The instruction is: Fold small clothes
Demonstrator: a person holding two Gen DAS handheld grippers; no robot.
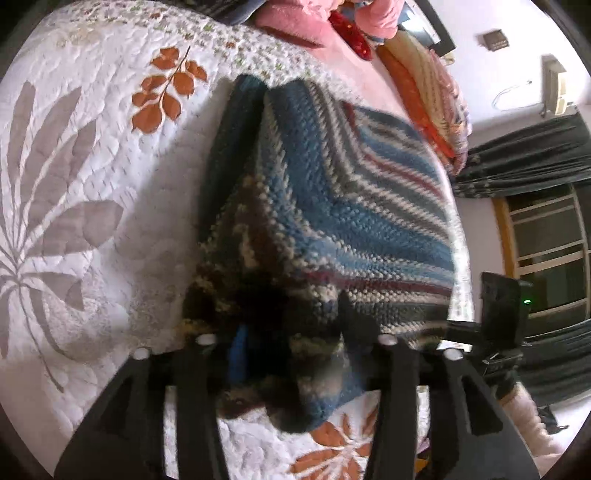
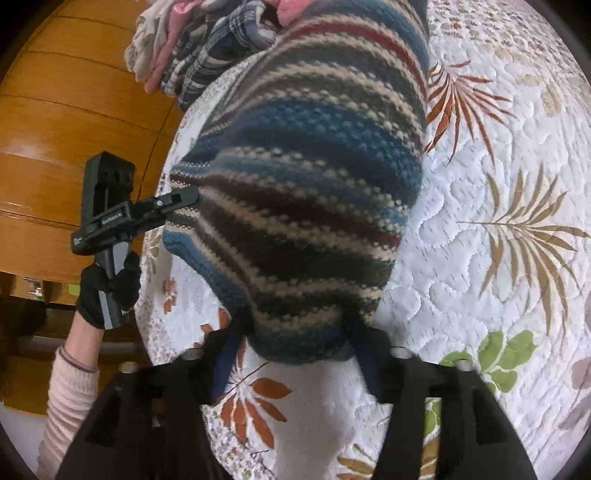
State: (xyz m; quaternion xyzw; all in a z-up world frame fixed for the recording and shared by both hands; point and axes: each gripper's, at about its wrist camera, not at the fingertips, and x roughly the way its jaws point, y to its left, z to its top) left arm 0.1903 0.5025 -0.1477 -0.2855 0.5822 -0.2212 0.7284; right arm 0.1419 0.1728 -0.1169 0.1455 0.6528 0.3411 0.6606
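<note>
A striped knitted garment (image 1: 332, 192) in blue, cream, brown and red is held up over the white quilted bedspread (image 1: 92, 166). My left gripper (image 1: 290, 332) is shut on a bunched dark end of it. In the right wrist view the same knit (image 2: 303, 177) hangs in front of me, with my right gripper (image 2: 295, 350) shut on its lower rounded end. The left gripper (image 2: 184, 197), held by a black-gloved hand (image 2: 107, 291), pinches the knit's left edge. The right gripper (image 1: 448, 328) shows at the knit's right edge in the left wrist view.
A pile of other clothes (image 2: 199, 55), plaid and pink, lies at the bed's far end, next to a wooden panel (image 2: 74, 129). Pink cloth (image 1: 295, 22) and folded orange-cream bedding (image 1: 424, 92) lie along the far side. Dark curtains (image 1: 535, 155) hang beyond the bed's edge.
</note>
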